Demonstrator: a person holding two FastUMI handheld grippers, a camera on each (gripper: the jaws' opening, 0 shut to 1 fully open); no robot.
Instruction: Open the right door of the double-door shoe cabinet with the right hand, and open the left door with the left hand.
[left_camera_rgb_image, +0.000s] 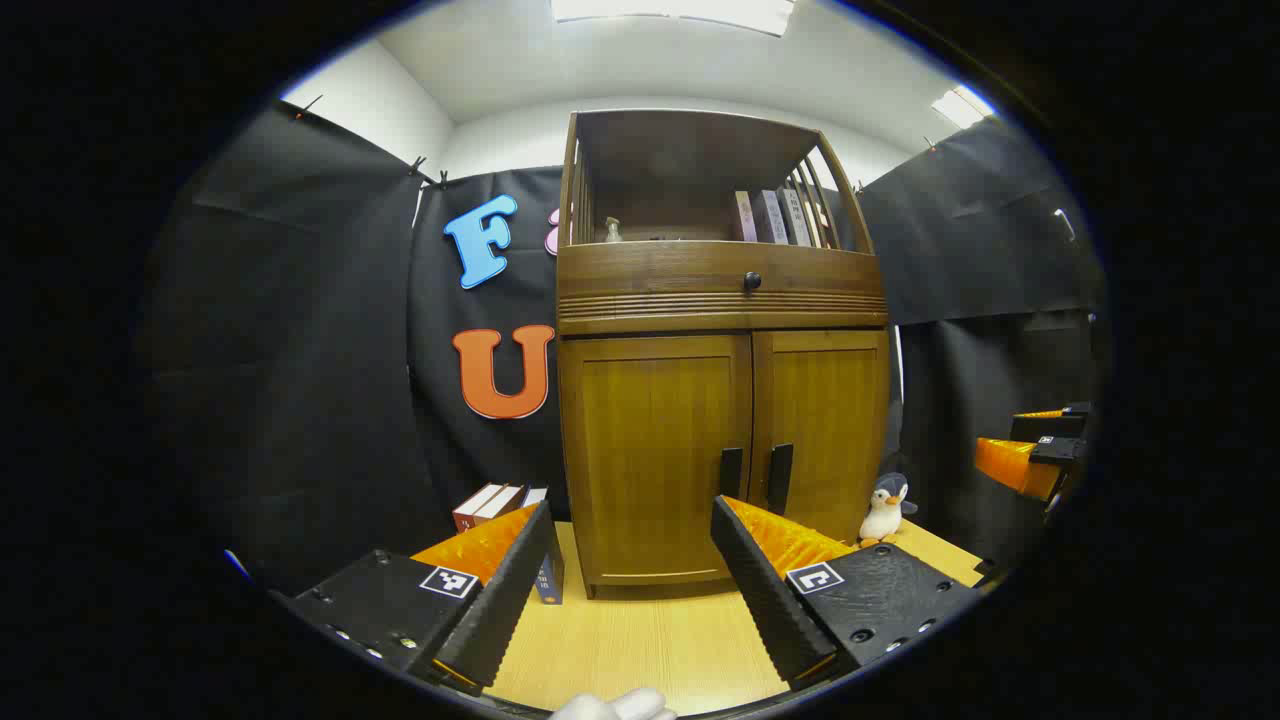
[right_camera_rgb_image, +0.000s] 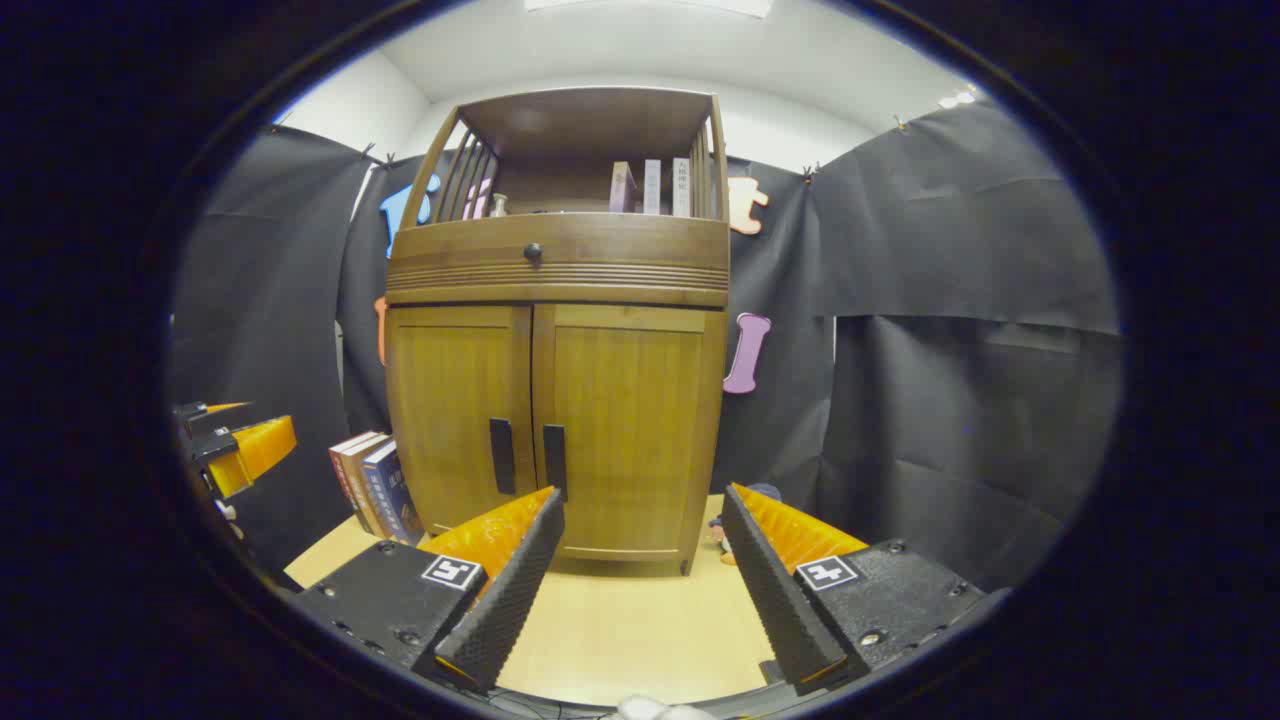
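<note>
1. Left gripper view: your shoe cabinet (left_camera_rgb_image: 720, 400) stands at the desk's (left_camera_rgb_image: 640, 640) back edge, left door (left_camera_rgb_image: 655, 455) and right door (left_camera_rgb_image: 825, 430) closed.
2. Books (left_camera_rgb_image: 775, 217) stand on its open top shelf.
3. Your left gripper (left_camera_rgb_image: 632, 520) and right gripper (right_camera_rgb_image: 643, 510) gape wide, holding nothing.

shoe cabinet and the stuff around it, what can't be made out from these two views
- Inside of the shoe cabinet: hidden in both views by the shut left door and right door.
- Penguin toy: in the right gripper view, mostly hidden by that gripper's finger.
- Books on the table: lower part cut off by a finger in the left gripper view.
- Book spines on the top shelf: too small to read.
</note>
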